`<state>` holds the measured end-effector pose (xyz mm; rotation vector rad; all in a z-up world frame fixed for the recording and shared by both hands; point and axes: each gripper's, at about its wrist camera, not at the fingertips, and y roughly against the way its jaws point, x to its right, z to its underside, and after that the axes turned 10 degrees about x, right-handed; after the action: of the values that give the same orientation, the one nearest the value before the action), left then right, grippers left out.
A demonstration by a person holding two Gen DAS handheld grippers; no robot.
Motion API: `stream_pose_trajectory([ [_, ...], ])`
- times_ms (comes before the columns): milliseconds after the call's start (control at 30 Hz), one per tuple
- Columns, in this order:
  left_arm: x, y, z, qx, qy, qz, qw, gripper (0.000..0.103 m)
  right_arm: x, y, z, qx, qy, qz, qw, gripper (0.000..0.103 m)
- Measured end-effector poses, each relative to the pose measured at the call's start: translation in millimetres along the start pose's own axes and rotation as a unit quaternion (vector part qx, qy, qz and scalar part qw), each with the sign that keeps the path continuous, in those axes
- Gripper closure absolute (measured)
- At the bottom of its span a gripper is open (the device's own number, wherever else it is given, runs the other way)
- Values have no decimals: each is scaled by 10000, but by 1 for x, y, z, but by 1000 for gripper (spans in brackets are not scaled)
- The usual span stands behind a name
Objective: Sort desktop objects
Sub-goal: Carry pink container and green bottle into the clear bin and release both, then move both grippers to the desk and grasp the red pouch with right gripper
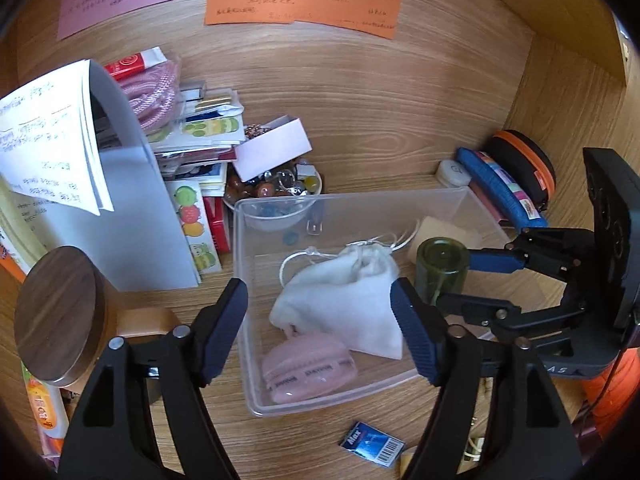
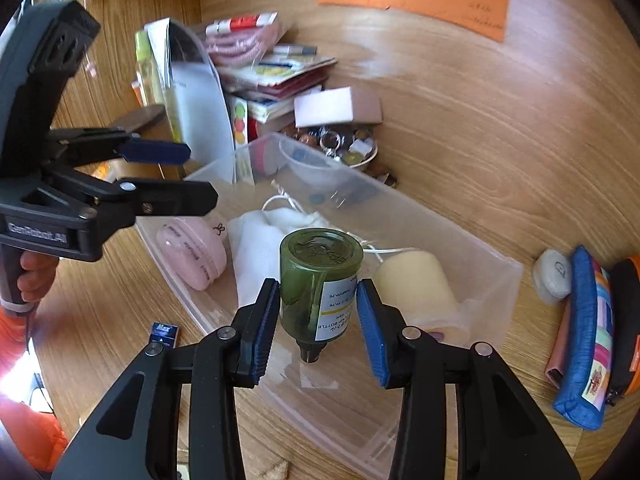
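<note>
Green bottle [image 2: 318, 286] clamped in right gripper [image 2: 318, 322], base forward, over clear bin [image 2: 496, 276]. Bin holds white pouch [image 1: 340, 300], pink case [image 1: 310, 368], cream roll [image 2: 416, 280]. Left gripper [image 1: 320, 330] wide, empty, above pouch. Cluttered wooden desk [image 1: 400, 120]; paper stack [image 1: 208, 148], bead bowl [image 1: 276, 188] behind.

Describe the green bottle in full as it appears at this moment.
The green bottle is small, dark translucent green plastic by its look, with a white printed label and a black nozzle tip. It is held with its embossed base toward the camera's far side, nozzle nearer the gripper body. The right gripper clamps its sides, above the clear plastic bin; nothing else touches it.
</note>
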<state>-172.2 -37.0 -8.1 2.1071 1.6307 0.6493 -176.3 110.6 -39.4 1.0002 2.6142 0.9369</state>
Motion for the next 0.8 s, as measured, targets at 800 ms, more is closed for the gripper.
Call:
stream_pose_trajectory([
  [800, 16, 42, 15, 231, -269, -236, 9991, 9, -34, 36, 6, 317, 307, 542, 9976, 29],
])
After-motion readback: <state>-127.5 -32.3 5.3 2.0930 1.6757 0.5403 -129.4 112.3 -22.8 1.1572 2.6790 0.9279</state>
